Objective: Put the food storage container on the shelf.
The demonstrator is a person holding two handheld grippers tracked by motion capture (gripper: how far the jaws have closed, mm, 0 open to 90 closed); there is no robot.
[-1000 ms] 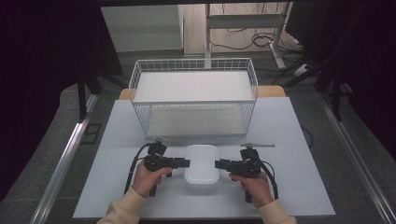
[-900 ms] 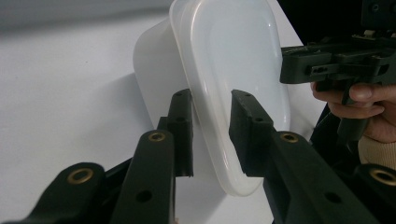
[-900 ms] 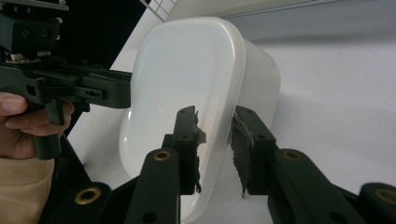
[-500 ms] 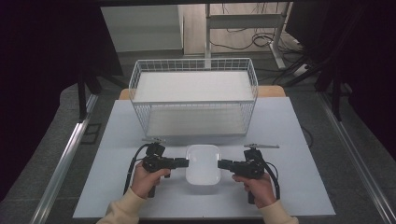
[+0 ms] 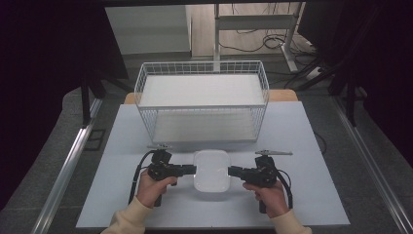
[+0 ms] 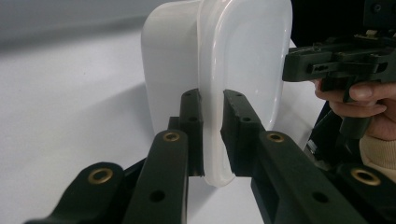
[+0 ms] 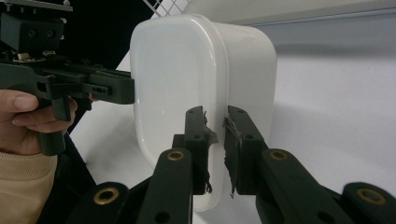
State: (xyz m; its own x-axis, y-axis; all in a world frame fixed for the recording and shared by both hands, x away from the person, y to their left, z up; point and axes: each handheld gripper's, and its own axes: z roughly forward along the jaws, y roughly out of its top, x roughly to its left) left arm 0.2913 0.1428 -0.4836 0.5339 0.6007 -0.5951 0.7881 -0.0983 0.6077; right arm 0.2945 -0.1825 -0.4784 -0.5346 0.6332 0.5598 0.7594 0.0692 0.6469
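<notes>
white lidded container pinched at opposite rims by left hand-held gripper and right hand-held gripper.

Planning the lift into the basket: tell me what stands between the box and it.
Nothing visible. Bare table lies between the box and the basket; only the basket's near wire wall must be cleared.

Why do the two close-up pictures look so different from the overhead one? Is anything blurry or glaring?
High view: even light on the table, dark surroundings, everything fairly sharp but small. Left gripper view: the white container looks bright and slightly washed out, the nearest jaw parts soft. Right gripper view: a soft sheen on the container's lid, the basket behind is blurred.
</notes>
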